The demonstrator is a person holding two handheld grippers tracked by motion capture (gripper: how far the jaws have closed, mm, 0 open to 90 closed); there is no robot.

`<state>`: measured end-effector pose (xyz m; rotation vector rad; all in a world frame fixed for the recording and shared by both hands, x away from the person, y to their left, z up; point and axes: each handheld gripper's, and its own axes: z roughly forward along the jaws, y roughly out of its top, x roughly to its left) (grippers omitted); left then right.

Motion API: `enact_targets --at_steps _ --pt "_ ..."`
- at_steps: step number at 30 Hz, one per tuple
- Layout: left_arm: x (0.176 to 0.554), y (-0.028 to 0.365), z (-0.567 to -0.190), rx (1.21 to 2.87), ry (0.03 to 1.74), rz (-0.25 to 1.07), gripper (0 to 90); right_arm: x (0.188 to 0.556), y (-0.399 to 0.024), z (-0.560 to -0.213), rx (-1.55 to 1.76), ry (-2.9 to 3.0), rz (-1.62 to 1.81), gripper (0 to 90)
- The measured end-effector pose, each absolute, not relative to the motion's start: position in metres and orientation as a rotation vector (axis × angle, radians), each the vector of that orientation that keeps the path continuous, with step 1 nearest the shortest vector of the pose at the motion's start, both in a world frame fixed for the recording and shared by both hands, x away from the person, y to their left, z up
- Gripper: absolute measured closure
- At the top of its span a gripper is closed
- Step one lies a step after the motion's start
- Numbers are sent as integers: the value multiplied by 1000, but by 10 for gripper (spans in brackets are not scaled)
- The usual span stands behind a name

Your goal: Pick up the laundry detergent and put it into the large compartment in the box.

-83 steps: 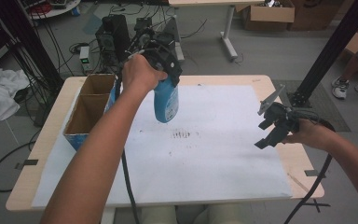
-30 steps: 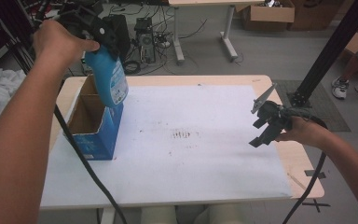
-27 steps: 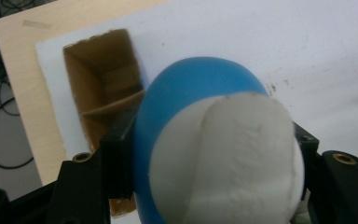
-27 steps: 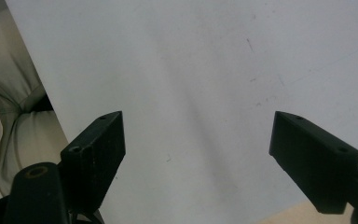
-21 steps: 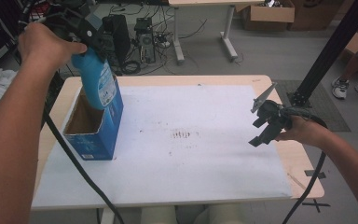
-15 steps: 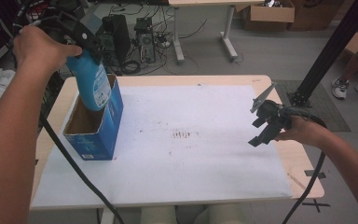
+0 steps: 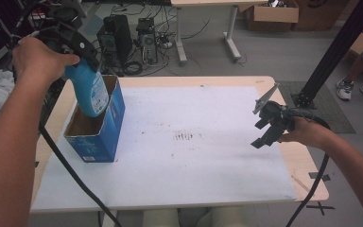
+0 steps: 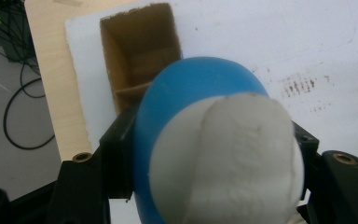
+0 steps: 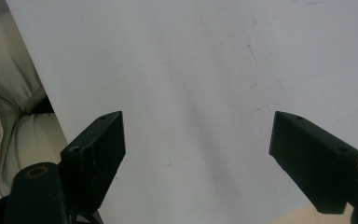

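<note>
My left gripper (image 7: 82, 49) is shut on a blue bottle (image 7: 90, 92) with a white cap, held upright with its lower end inside the mouth of a blue cardboard box (image 7: 99, 139) at the table's left. In the left gripper view the white cap (image 8: 226, 161) and the blue bottle (image 8: 191, 91) sit between the black jaws, above the brown inside of the box (image 8: 137, 60) and its divider. At the table's right side my right gripper (image 7: 264, 127) hovers open over the white sheet, and the right gripper view shows its jaws wide apart around the gripper's middle (image 9: 198, 154) with nothing in them.
A white sheet (image 7: 194, 142) with dark smudges covers the wooden table (image 7: 307, 165). A black post (image 7: 333, 47) rises at the right rear. Computer cases and cables (image 7: 127, 40) lie on the floor behind. A standing person's shoes (image 7: 347, 87) are at far right.
My left gripper has carried the blue bottle from over the table's middle to the left and lowered it into the box's mouth. The right gripper has stayed in place, open.
</note>
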<state>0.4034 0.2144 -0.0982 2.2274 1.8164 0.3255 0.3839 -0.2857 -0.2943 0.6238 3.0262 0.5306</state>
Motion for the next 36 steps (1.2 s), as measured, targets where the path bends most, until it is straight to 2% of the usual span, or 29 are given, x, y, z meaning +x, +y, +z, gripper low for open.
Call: enact_targets --at_steps 22,36 --pt "410 231 -127 2217 1882 345 379 388 -282 -298 624 3036 523 187" --pt "416 234 -186 2238 1904 300 379 388 -285 -301 634 3036 526 187"
